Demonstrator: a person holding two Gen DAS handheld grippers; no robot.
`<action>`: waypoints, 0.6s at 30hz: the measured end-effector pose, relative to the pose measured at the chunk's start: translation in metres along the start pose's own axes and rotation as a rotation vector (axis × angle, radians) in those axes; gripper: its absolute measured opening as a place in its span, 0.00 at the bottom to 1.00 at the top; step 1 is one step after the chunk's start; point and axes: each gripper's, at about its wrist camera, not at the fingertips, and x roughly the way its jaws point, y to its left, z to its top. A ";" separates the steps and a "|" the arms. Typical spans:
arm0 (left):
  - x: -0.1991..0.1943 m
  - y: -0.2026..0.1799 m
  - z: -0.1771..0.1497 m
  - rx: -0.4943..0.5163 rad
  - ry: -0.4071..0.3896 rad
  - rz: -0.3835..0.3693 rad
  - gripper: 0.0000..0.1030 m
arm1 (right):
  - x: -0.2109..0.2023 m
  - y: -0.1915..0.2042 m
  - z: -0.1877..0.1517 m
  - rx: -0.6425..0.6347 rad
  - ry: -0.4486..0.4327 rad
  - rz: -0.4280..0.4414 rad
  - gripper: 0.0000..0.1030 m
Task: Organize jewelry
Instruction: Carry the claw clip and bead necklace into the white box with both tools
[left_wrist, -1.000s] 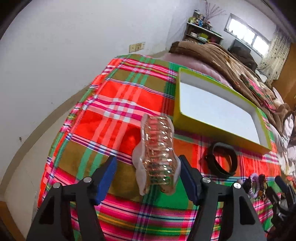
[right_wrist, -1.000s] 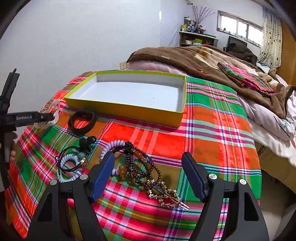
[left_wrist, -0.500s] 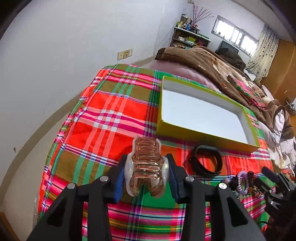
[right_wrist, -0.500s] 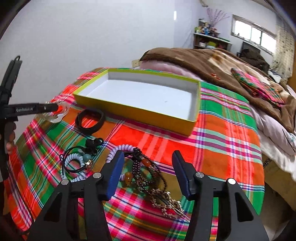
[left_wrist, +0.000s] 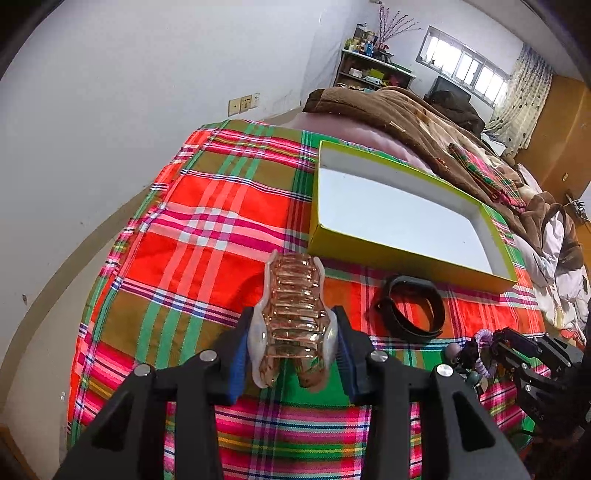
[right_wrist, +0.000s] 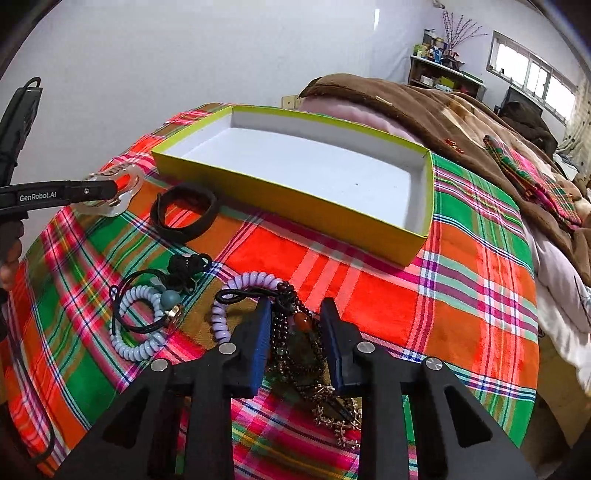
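Translucent pink plastic is filling the left gripper (left_wrist: 293, 345): its blue pads are pressing on both sides of a hair claw clip (left_wrist: 293, 314), whose toothed end is projecting forward beyond the fingertips. Ahead of those jaws and to their right, the yellow-green box (left_wrist: 388, 254) is sitting open and empty on the plaid cloth (left_wrist: 207, 221). A black wristband (left_wrist: 410, 312) is lying between the jaws and the box's near wall, just right of the clip.

The right gripper (right_wrist: 295, 345) is straddling a dark bead necklace (right_wrist: 295, 343) and its jaws have just been closing on it. The strand is bunched between the pads, but whether both pads are already pressing on it cannot be told; a narrow gap is showing beside the right pad. A lilac coil hair tie (right_wrist: 225, 314) is lying just left of the left pad, tangled with the necklace's black cord. A second coil tie (right_wrist: 138, 314) is lying further left. The box is sitting well ahead of these jaws.

Step in hand, as judged: simultaneous pick-up of two items for transfer into the box. The next move is calling for a confirmed grip on the necklace, then a lift high enough that both loads clear the box wall. The tangled hair tie is likely to rise with the necklace.
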 end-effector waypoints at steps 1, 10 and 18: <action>0.001 0.000 0.000 0.000 0.004 -0.001 0.41 | 0.000 0.000 0.000 0.002 -0.002 0.000 0.24; -0.004 0.000 -0.002 -0.001 -0.019 -0.013 0.41 | -0.009 0.000 -0.001 0.027 -0.029 -0.017 0.18; -0.016 -0.001 0.000 0.010 -0.048 -0.018 0.41 | -0.027 -0.001 0.004 0.049 -0.086 -0.031 0.17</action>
